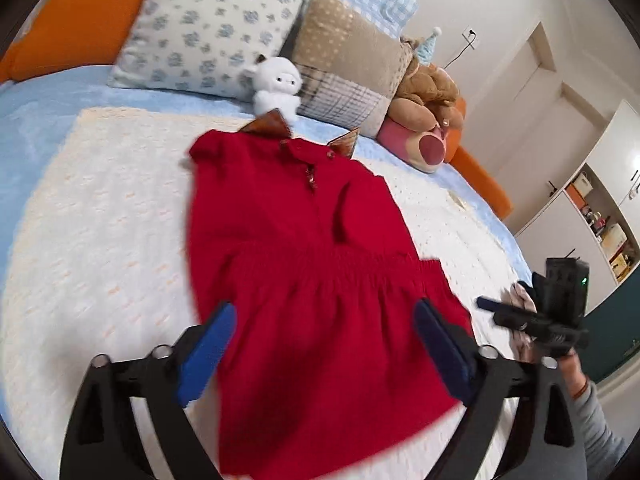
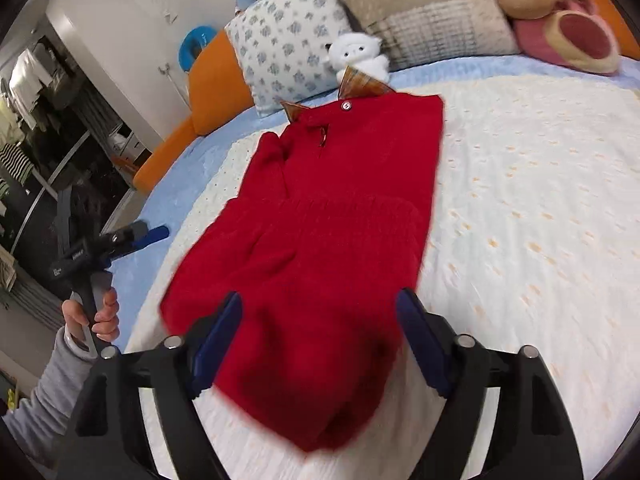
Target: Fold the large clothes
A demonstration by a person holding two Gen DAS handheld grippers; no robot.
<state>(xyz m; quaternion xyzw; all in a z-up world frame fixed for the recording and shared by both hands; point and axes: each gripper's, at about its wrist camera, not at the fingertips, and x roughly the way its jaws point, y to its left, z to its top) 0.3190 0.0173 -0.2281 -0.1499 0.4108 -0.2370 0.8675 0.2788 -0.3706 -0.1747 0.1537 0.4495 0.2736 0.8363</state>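
A red dress (image 1: 304, 264) with a plaid collar lies flat on a cream blanket (image 1: 100, 240), both sides folded inward, collar toward the pillows. It also shows in the right wrist view (image 2: 320, 248). My left gripper (image 1: 324, 312) is open, its blue fingers straddling the skirt above the hem. My right gripper (image 2: 320, 304) is open, also straddling the skirt near the hem. Each gripper shows in the other's view: the right gripper (image 1: 492, 308) at the bed's right, the left gripper (image 2: 156, 234) at the bed's left. Neither holds anything.
Pillows (image 1: 208, 28), a white plush (image 1: 278, 88) and a brown bear (image 1: 428, 84) line the bed's head. An orange bed frame (image 1: 484, 176) rims the mattress. Shelves (image 1: 600, 216) stand to the right, hanging clothes (image 2: 24, 92) to the left.
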